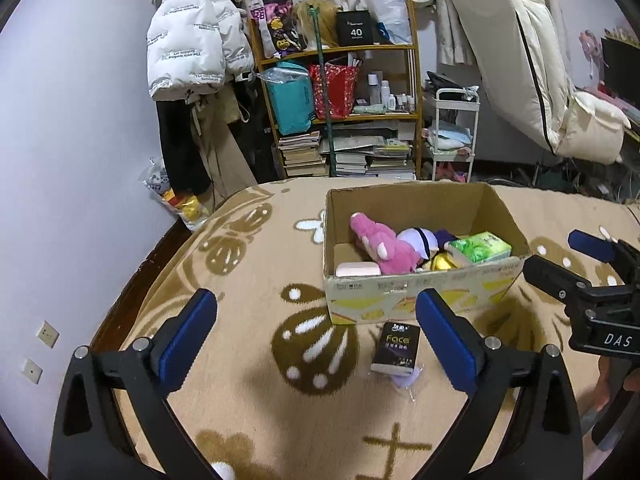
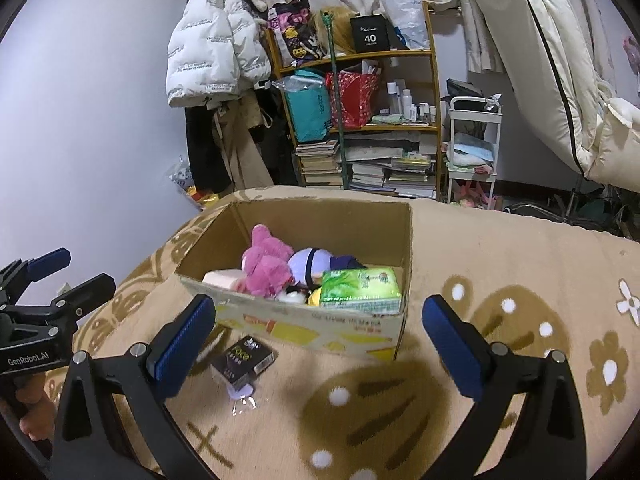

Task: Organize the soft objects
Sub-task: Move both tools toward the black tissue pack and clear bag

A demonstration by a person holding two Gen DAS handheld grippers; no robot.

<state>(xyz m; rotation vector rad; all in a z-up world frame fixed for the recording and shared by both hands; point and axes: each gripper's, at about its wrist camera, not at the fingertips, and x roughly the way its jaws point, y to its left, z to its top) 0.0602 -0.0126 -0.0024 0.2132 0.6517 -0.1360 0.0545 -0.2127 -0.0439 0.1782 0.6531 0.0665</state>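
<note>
An open cardboard box [image 1: 412, 292] [image 2: 304, 322] stands on the beige patterned blanket. It holds a pink plush [image 1: 386, 246] [image 2: 266, 266], a lilac plush [image 1: 418, 240] [image 2: 310, 262], a green tissue pack [image 1: 480, 247] [image 2: 360, 290] and a pink pad [image 1: 357, 269] [image 2: 220, 279]. A black "Face" tissue pack [image 1: 396, 347] [image 2: 244, 360] lies on the blanket before the box, over a small clear wrapper [image 2: 242, 396]. My left gripper [image 1: 316, 320] is open and empty, just short of the black pack. My right gripper [image 2: 318, 326] is open and empty in front of the box, and shows in the left wrist view [image 1: 568, 260].
The blanket [image 1: 248, 360] covers a bed whose left edge meets the wall [image 1: 60, 160]. Behind the bed stand a cluttered wooden shelf [image 1: 340, 92], hanging coats [image 1: 192, 40], a white trolley [image 1: 454, 136] and a folded mattress [image 1: 516, 60].
</note>
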